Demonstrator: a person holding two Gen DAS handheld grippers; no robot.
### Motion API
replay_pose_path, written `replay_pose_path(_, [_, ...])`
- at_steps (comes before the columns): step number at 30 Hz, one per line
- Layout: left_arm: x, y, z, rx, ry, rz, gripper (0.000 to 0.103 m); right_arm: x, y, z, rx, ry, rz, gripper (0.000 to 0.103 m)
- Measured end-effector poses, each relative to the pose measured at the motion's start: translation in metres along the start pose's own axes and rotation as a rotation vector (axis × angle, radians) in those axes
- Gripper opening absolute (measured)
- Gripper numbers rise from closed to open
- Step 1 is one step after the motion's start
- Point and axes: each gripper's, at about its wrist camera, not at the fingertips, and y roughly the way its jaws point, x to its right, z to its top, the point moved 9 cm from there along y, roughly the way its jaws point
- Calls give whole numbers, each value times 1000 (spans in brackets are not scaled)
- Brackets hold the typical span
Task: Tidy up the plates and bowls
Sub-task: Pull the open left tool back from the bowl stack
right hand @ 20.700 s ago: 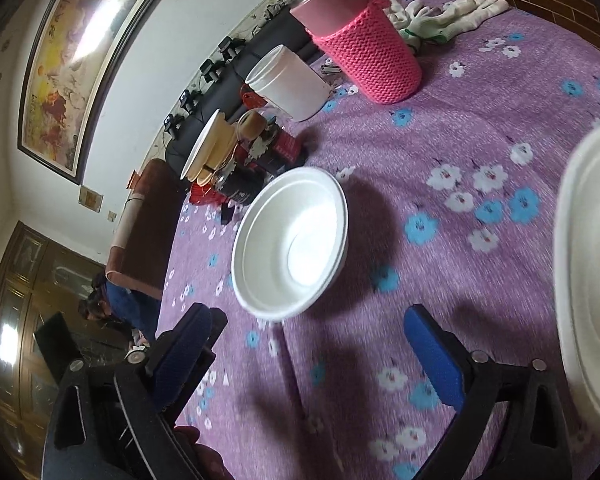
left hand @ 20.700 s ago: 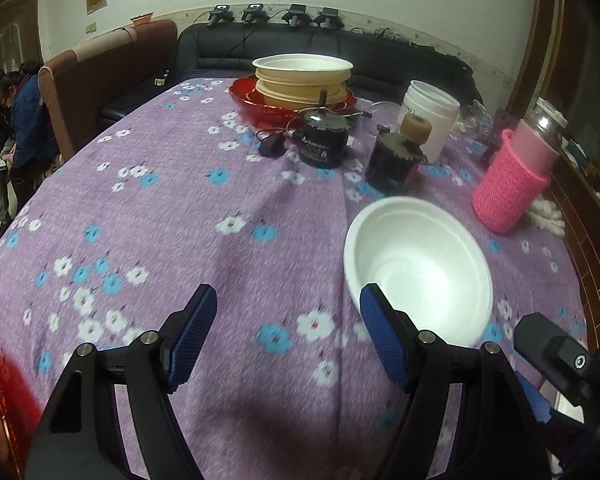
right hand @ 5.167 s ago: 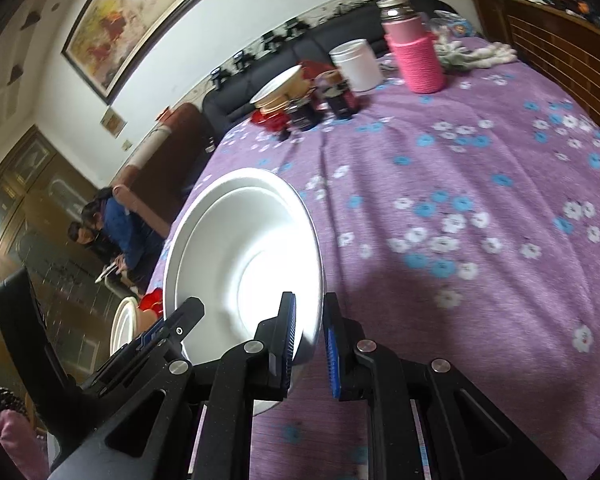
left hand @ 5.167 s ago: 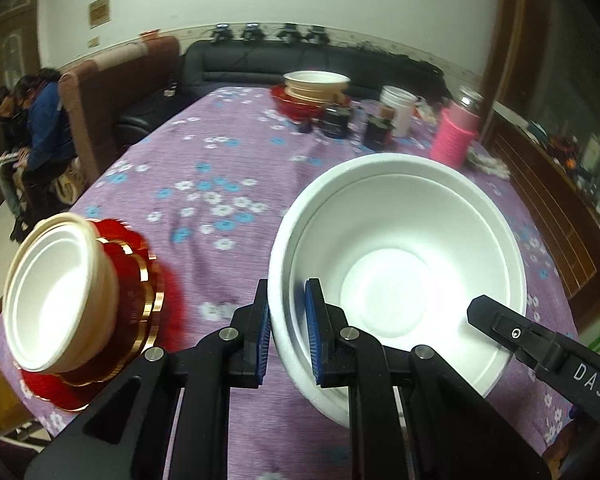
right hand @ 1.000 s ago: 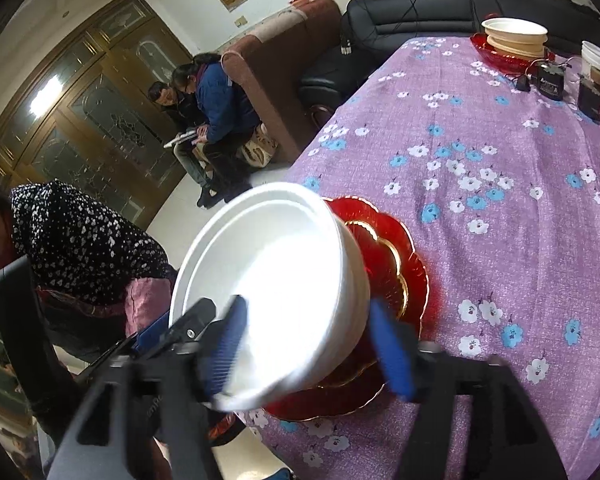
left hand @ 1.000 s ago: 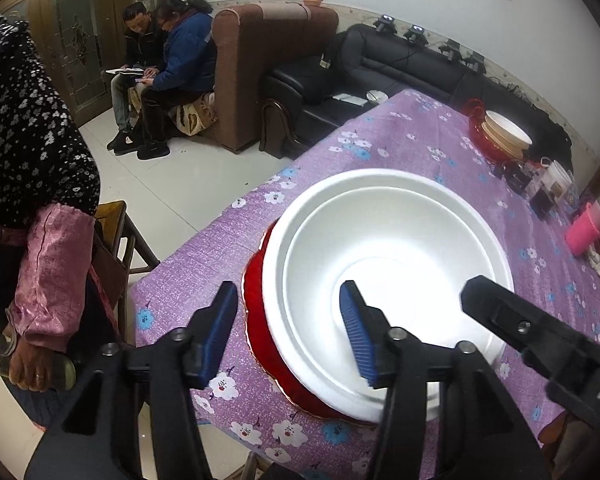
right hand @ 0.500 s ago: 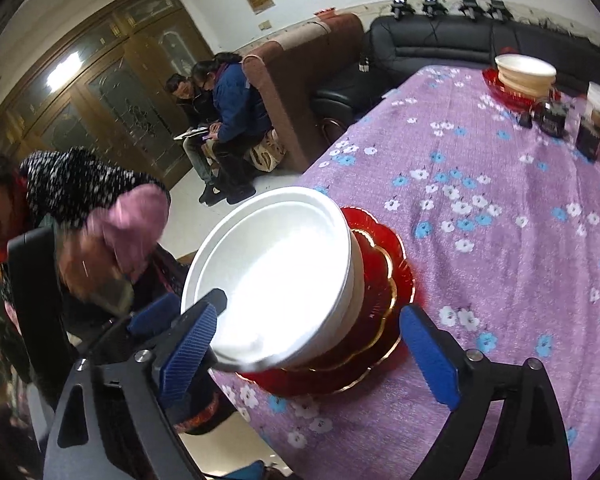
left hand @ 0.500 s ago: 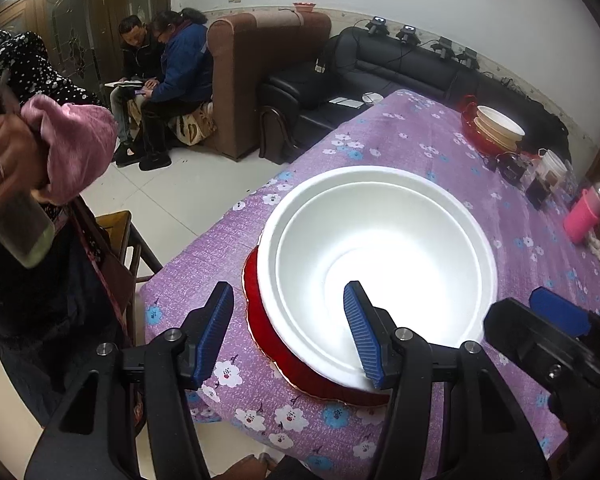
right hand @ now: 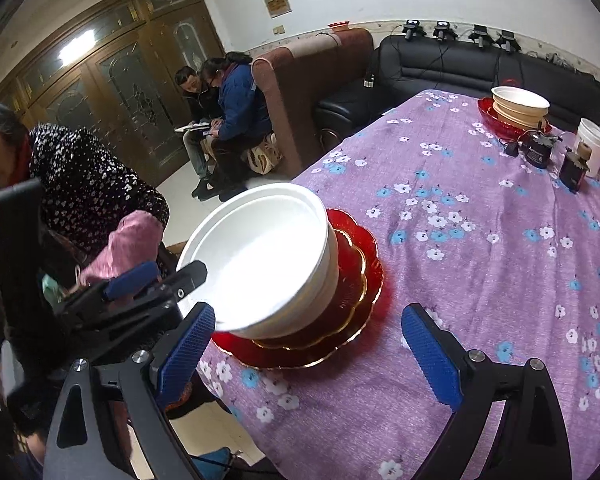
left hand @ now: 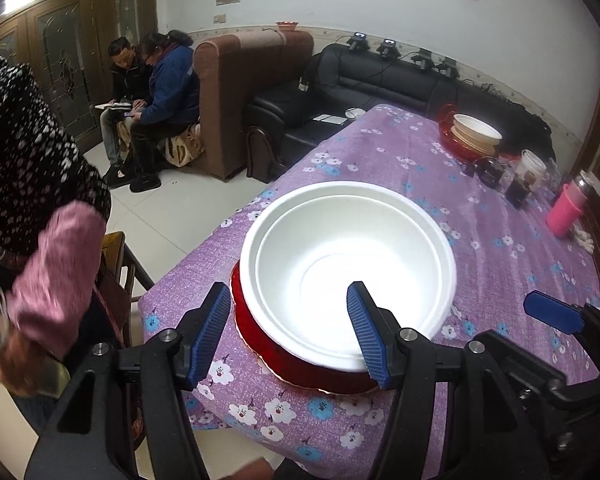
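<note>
The stacked white bowls (left hand: 348, 268) sit on red plates (right hand: 352, 280) close to the bench's near corner (left hand: 148, 304), with open purple cloth (right hand: 480, 248) running toward the far dishes (right hand: 520, 110). The left claw (left hand: 288, 328) has just been opening and straddles the bowls' near rim without pressing. The right claw (right hand: 308, 350), also freshly opened, stands wide apart and empty just beside the plates.

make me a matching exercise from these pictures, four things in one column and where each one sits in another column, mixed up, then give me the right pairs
Things:
1. white bowls
2. cream bowls
3. pink bottle
4. black sofa

Places:
A. against the wall beyond the table
B. stacked on the red plates at the table's near corner
C. far end of the table, on a red dish
D. standing by the table's right edge

Pairs: 1-B, 2-C, 3-D, 4-A
</note>
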Motion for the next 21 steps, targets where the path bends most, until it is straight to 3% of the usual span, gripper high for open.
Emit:
replay_pose_path(1, [2,-2,0,4,7,-3,62,1,0,-3,-2,-14,-8,96])
replay_pose_path(3, [4,-5,0,18,19,-1,78,3,0,-8,-3,-33,-19,96])
replay_pose_path(4, [5,-8,0,31,25,1,80,4,0,-10,-5,-38,-26,96])
replay_pose_path(21, [10,-2,-4,24,60,-35,89,6,6,-26,-26,-67,-27,96])
